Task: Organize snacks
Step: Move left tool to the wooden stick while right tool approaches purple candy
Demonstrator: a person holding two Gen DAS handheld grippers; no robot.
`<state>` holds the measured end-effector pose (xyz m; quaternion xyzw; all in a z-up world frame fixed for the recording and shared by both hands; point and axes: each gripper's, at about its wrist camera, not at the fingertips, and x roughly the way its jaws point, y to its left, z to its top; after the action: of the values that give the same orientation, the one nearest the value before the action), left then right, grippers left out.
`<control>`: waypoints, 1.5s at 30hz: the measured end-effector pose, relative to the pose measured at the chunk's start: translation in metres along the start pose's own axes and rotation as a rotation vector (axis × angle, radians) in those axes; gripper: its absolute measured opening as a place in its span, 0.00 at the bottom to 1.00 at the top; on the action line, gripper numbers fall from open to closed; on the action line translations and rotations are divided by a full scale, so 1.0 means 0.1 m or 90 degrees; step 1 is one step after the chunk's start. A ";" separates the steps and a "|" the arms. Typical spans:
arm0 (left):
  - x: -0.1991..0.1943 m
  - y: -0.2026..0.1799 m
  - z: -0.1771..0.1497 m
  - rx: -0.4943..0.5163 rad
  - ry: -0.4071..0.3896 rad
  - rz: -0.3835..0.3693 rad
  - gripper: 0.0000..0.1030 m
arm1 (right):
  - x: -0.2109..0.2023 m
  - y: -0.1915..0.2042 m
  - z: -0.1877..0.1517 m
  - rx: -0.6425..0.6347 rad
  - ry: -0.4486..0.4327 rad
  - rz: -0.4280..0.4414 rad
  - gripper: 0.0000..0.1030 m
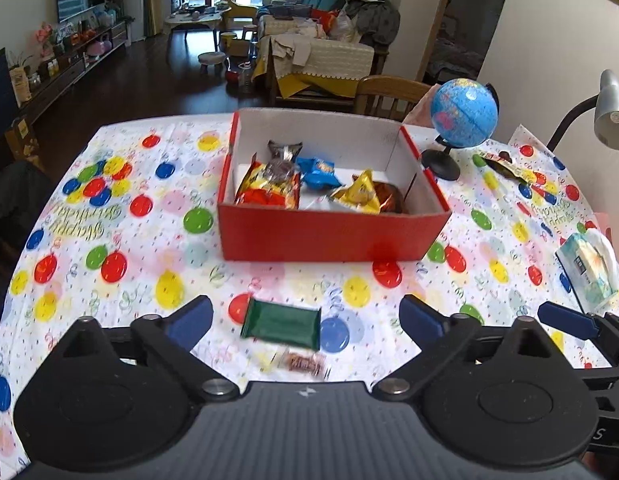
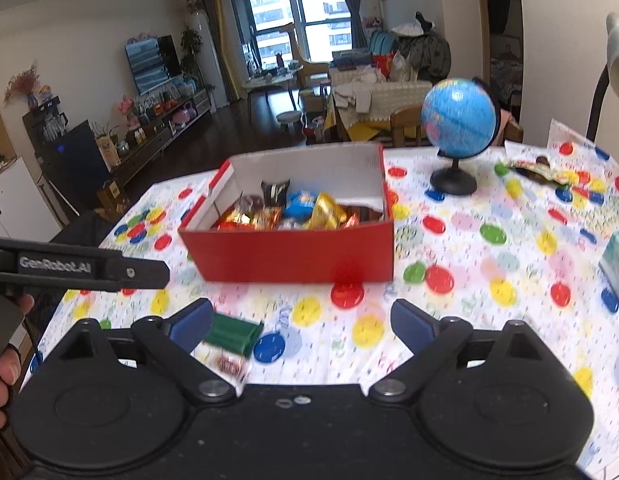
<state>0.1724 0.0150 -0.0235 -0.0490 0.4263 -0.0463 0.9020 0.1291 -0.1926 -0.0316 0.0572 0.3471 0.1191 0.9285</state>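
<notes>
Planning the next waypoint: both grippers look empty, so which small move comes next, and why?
Probably lower the left gripper onto the green packet. It lies on the tablecloth between the open fingers, outside the red box holding the other snacks. The right gripper sits farther off it.

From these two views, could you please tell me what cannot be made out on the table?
- Small snack packet: blurred in the left wrist view, label unreadable; left tool open above it.
- Green wrapper: right wrist view, partly hidden by the right tool, also open.
- Red box bottom layer: covered by snacks.
- Tissue pack: cut off by the edge.
</notes>
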 end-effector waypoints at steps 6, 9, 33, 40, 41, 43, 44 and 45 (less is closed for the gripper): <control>0.10 0.24 -0.30 -0.048 0.032 0.022 0.98 | 0.07 0.01 -0.32 0.012 0.025 0.000 0.93; 0.19 0.36 -0.47 -0.070 0.059 0.036 0.98 | 0.14 -0.01 -0.50 0.015 0.047 -0.011 0.93; 0.85 0.30 -0.93 -0.090 0.159 0.150 0.98 | 0.73 -0.32 -1.01 0.014 0.154 -0.073 0.82; 0.91 0.47 -1.01 -0.135 0.163 0.158 0.98 | 0.87 -0.30 -1.05 -0.015 0.168 -0.065 0.75; 0.92 0.49 -1.02 -0.141 0.165 0.153 0.97 | 0.88 -0.30 -1.06 -0.019 0.164 -0.064 0.74; 0.94 0.53 -1.04 -0.155 0.167 0.148 0.97 | 0.89 -0.30 -1.04 -0.025 0.160 -0.065 0.71; 0.94 0.56 -1.05 -0.163 0.166 0.145 0.97 | 0.89 -0.30 -1.04 -0.029 0.159 -0.065 0.67; 0.94 0.59 -1.06 -0.172 0.165 0.143 0.93 | 0.89 -0.30 -1.03 -0.033 0.158 -0.064 0.65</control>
<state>0.1522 0.0566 -0.1704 -0.1153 0.5437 0.1064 0.8245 0.1319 -0.1954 -0.1713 0.0004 0.4584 0.0875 0.8844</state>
